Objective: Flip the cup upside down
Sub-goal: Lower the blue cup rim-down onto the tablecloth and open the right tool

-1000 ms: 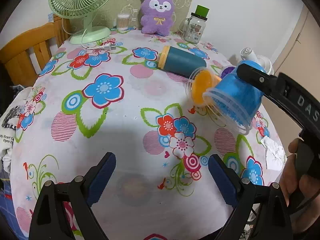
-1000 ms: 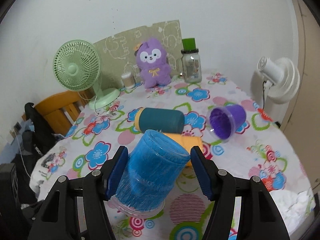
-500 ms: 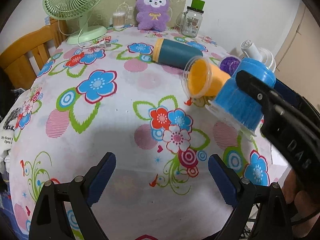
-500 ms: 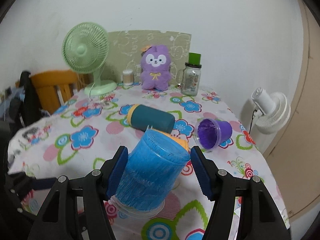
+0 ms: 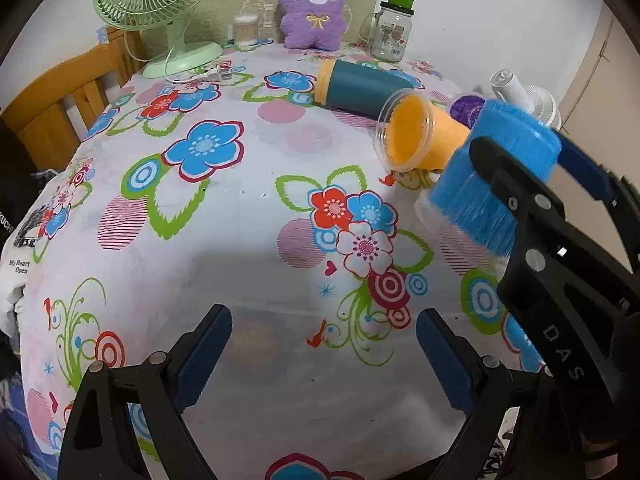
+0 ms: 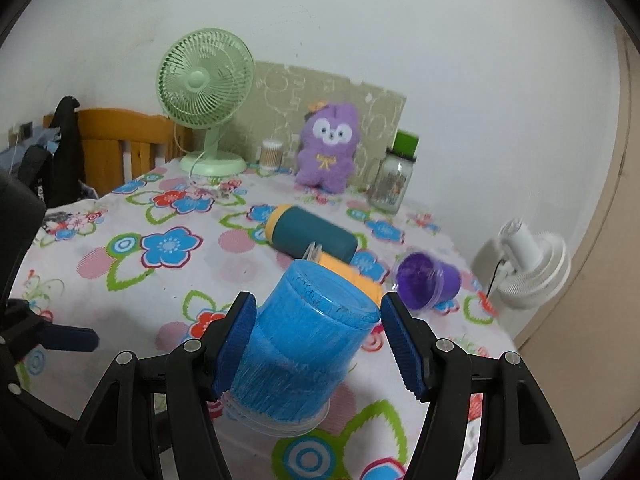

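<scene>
1. My right gripper has the blue cup between its blue pads. The left pad presses the cup's side; the right pad shows a thin gap beside the cup wall, so I cannot tell whether the pinch is complete.
2. The blue cup sits mouth-down in the lower middle of the right wrist view, base uppermost and tilted a little away from me, its clear rim at or just above the flowered tablecloth; I cannot tell whether it touches.
3. In the left wrist view the same cup is at the right edge, clasped in my right gripper.
4. My left gripper is at the bottom of its frame, fingers spread wide with nothing between them, only tablecloth beyond.
5. The orange cup lies on its side just beside the blue cup, mouth toward me. Behind it lies a teal bottle.
</scene>
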